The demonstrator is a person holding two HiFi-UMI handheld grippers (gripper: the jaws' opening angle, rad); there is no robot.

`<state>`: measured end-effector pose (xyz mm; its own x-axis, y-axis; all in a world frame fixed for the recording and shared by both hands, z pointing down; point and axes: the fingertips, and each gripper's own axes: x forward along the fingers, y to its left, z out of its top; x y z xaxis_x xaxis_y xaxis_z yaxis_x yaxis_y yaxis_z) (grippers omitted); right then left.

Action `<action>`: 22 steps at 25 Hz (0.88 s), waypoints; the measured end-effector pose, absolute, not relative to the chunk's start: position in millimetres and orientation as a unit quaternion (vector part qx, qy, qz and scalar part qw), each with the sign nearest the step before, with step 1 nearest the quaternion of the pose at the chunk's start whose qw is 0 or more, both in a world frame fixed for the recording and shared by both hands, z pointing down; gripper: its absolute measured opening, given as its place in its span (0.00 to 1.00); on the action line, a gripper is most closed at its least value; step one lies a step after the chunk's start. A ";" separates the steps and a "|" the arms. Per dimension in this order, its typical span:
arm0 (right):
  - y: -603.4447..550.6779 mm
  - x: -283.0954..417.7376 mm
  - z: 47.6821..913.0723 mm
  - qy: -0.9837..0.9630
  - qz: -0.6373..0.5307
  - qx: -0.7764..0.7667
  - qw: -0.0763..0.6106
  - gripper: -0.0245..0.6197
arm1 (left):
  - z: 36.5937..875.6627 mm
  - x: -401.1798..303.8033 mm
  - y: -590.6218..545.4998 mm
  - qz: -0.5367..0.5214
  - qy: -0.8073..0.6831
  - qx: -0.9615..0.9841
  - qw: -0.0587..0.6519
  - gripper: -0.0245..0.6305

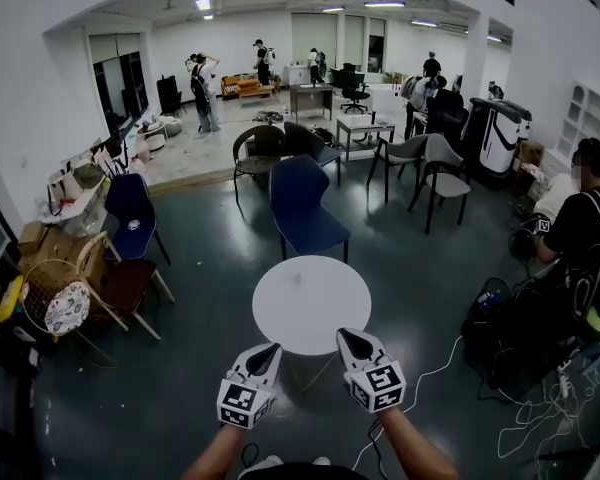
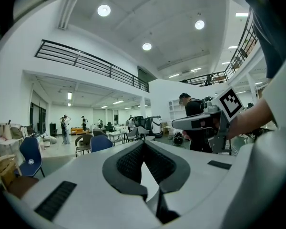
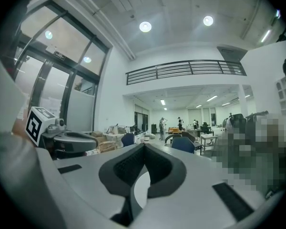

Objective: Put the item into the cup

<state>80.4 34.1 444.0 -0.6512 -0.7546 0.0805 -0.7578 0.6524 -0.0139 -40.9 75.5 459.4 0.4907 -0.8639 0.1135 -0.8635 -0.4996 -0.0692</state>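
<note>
Bright ceiling lights, heavy fisheye distortion.

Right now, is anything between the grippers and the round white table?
Nothing visible does: the left gripper and right gripper hover at the table's near edge, jaws shut and empty.

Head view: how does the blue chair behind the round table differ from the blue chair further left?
The middle blue chair has a plain back; the left blue chair bears a small white mark. The middle blue chair stands straight behind the round table; the left blue chair stands aside, by a brown chair. Both are empty.
</note>
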 end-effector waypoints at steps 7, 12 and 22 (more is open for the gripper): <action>52.5 60.1 436.6 -0.908 0.021 0.417 0.032 0.06 | 456.7 -63.7 92.4 -0.067 0.502 -0.862 -0.003 0.06; 60.4 53.1 433.5 -0.904 0.024 0.426 0.022 0.06 | 454.2 -77.5 100.4 -0.065 0.504 -0.861 -0.006 0.06; 74.8 29.0 429.0 -0.903 0.020 0.427 0.027 0.06 | 449.5 -102.8 113.1 -0.058 0.503 -0.862 -0.004 0.06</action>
<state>29.0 74.8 429.0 -0.6331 -0.7713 0.0659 -0.7735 0.6337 -0.0129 -102.8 113.1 449.5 0.4864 -0.8676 0.1035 -0.8685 -0.4930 -0.0514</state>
